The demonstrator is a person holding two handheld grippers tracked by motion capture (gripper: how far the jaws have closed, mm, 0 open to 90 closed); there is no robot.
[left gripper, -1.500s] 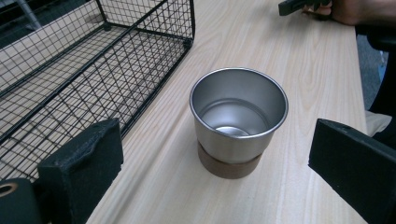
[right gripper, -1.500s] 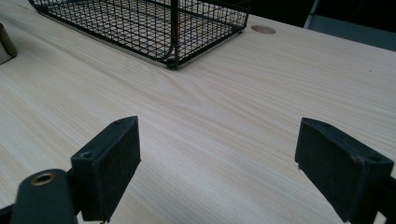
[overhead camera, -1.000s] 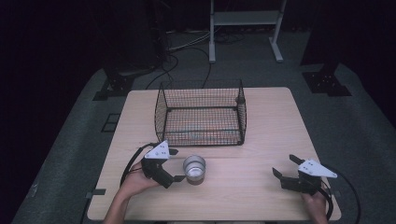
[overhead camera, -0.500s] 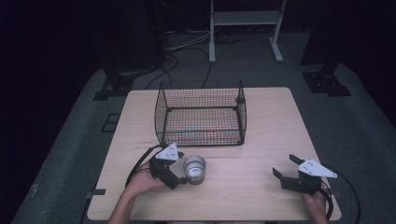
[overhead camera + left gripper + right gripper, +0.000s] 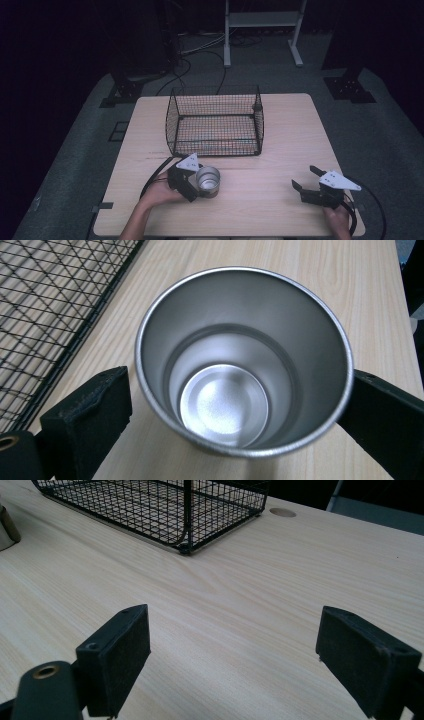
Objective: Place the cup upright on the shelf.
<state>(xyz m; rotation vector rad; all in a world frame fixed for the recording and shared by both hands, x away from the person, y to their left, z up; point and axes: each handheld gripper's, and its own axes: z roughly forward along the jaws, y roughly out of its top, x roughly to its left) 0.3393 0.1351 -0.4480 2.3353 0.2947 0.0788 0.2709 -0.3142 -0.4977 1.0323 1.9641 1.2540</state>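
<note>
A shiny metal cup (image 5: pixel 208 180) stands upright on the wooden table (image 5: pixel 260 210), in front of the wire basket (image 5: pixel 216 125). My left gripper (image 5: pixel 196 186) has come in from the cup's left and stands open around it. In the left gripper view the cup (image 5: pixel 235 390) sits between the two black jaws, the right one at its wall and the left one a sliver off; I look down into its bare inside. My right gripper (image 5: pixel 306 179) is open near the table's front right, nothing between its jaws, as the right gripper view (image 5: pixel 232 650) confirms.
The black wire basket (image 5: pixel 165 510) has nothing in it and sits mid-table toward the back. A small round hole (image 5: pixel 282 512) marks the tabletop beyond the basket. Cables trail from both grippers. Dark floor and stand legs (image 5: pixel 345 85) surround the table.
My left gripper has slid right toward the cup until its jaws sit on either side of it. The cup, the basket and my right gripper have stayed put.
</note>
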